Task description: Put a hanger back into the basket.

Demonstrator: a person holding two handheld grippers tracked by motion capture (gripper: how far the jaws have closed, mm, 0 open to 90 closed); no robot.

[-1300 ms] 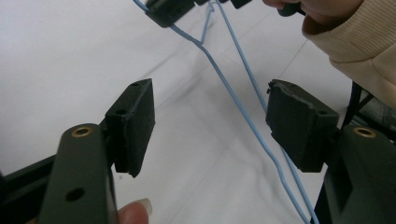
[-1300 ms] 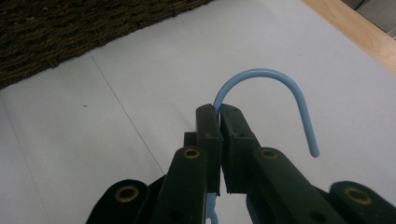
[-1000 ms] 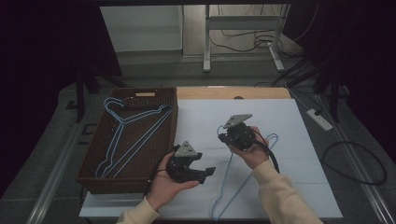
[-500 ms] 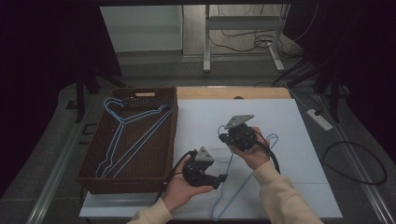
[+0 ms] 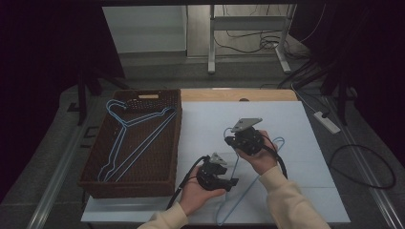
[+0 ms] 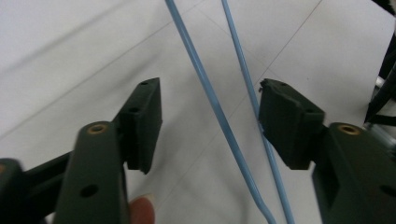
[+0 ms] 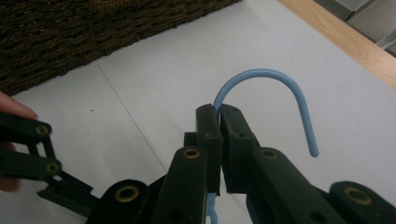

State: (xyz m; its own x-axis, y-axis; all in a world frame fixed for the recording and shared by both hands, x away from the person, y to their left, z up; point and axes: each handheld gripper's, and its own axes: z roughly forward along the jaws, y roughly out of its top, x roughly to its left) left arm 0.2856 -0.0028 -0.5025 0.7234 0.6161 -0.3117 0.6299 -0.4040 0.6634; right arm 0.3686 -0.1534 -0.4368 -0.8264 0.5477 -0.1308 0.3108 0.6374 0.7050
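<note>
We see the right gripper [image 7: 219, 121] pinching the neck of a blue wire hanger [image 7: 275, 81] just below its hook, jaws pressed together on the wire; the hanger's lower body is cut off there. In the high view this hanger [image 5: 239, 195] lies on the white table [image 5: 305, 119], right of the wicker basket [image 5: 169, 138], partly hidden by both hands. The left gripper [image 6: 210, 116] holds its jaws spread around two of the hanger's wires, touching neither. More blue hangers [image 5: 129, 138] rest in the basket; their number is hard to make out.
</note>
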